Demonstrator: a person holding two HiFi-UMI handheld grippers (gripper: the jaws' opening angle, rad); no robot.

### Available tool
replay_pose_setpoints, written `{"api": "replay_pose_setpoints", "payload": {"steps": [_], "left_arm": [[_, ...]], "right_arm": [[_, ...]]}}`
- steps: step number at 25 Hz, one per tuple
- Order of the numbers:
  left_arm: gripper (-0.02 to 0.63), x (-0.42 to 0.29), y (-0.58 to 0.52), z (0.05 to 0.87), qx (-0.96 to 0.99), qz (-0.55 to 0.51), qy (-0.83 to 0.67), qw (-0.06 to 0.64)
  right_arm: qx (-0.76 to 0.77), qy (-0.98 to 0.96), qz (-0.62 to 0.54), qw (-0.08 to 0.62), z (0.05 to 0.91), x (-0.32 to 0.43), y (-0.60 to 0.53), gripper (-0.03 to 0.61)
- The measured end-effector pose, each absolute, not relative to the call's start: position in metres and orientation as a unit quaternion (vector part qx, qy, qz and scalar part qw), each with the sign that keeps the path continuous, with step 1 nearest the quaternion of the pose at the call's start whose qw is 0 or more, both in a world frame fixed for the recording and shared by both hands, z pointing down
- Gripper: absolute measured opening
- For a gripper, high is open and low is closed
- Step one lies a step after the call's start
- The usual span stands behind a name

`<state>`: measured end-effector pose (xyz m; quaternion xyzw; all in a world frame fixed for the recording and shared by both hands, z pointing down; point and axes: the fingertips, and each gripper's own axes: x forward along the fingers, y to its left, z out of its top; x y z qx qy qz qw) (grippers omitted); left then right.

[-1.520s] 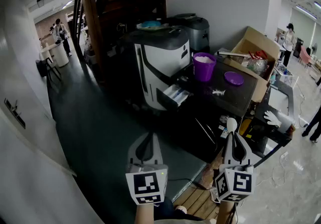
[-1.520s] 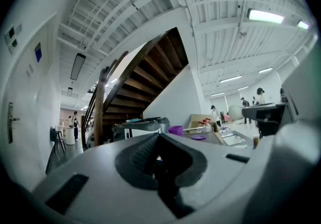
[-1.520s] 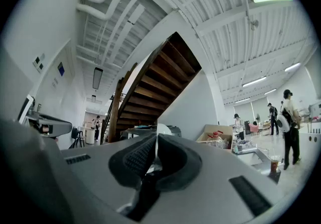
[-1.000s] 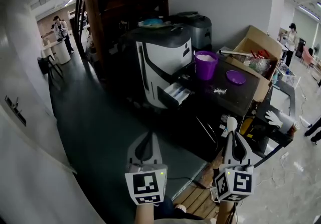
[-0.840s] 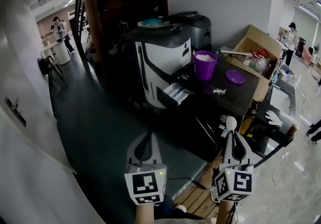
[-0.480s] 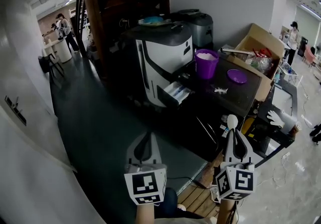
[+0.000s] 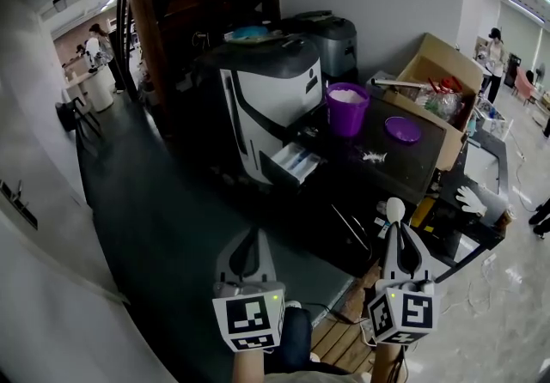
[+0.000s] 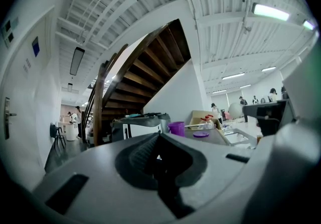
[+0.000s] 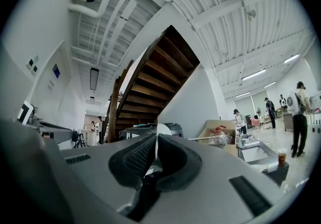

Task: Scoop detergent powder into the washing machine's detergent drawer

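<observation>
Pinching white scoop (image 7: 395, 209) in right tool (image 7: 397, 228), left tool (image 7: 250, 235) pressed together, purple tub (image 7: 346, 112) beside washing machine (image 7: 268, 102)

Grey left hand-held gripper (image 7: 250, 237), matching grey right hand-held gripper (image 7: 397, 234); black ribbed pads (image 8: 139, 153), black-and-white marker cubes (image 7: 249, 321)

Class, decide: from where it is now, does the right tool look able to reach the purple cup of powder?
Probably not yet. The right tool, shut on a spoon, hangs well short of the table, and the cup stands far back on it. Nothing visible blocks the way.
</observation>
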<state>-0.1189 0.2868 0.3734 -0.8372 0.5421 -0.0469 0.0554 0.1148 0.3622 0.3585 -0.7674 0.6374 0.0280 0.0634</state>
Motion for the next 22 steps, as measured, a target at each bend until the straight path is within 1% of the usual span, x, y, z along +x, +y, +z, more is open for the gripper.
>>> {"api": "replay_pose_setpoints", "payload": {"steps": [12,22], "left_arm": [[0.002,-0.092,0.173,0.373,-0.846,-0.05,0.528,0.052],[0.002,-0.072,0.051,0.319,-0.866,-0.053,0.494,0.051]], "right_arm": [[-0.777,0.628,0.014,0.049,0.362,0.138,0.258,0.021],[-0.801,0.596,0.014,0.047,0.307,0.155,0.152,0.021]]}}
